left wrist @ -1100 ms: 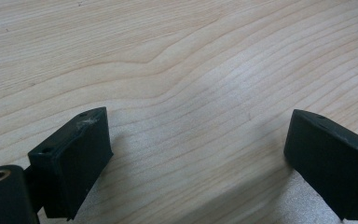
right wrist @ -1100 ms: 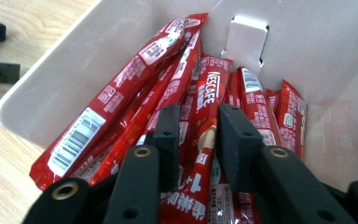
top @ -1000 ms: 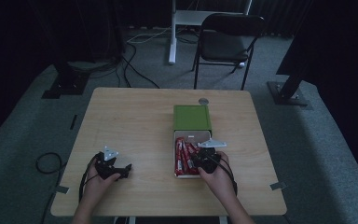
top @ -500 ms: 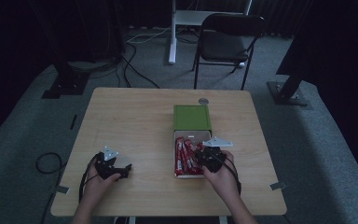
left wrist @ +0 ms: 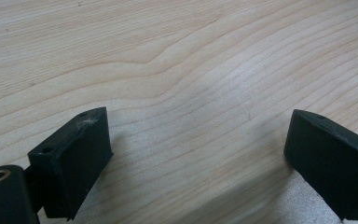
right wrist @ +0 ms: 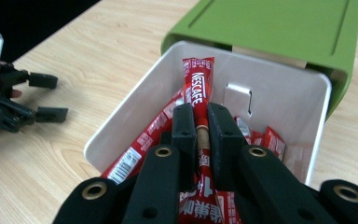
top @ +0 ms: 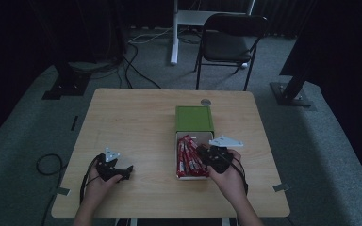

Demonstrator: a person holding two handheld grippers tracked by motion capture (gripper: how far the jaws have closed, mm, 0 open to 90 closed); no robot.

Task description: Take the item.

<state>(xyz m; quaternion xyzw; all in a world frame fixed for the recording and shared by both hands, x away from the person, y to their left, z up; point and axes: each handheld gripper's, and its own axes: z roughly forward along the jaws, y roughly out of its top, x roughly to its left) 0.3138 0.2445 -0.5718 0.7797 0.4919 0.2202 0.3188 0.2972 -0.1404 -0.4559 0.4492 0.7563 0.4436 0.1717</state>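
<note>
**One sachet pinched, rest still boxed**

Clamped tight: right gripper [right wrist: 201, 122], jaws pressed on either side of a red coffee sachet [right wrist: 198, 86], the stick pointing up and away between the pads. Held above the open white drawer [right wrist: 279, 93], its free end over the back of the drawer; whether the lower end has cleared the pile cannot be told. More red sachets [right wrist: 142, 140] lying loose in the drawer beneath, some leaning on the near wall. Drawer pulled out of the green box [right wrist: 279, 23], which sits just behind it on the wooden table [top: 136, 117].

Off to the side: left gripper [left wrist: 198, 154], jaws spread wide and holding nothing, resting low over bare wood, well apart from the box. Seen from above, left gripper [top: 113, 168] near the table's front edge, right gripper [top: 214, 157] over the drawer's right side.

Judged progress: early. Drawer opened, one sachet gripped and seemingly being lifted out. Left to do, by the look of it: clearing the rim, carrying the sachet clear and setting it down on the table. No sachet yet on the wood outside the drawer.
</note>
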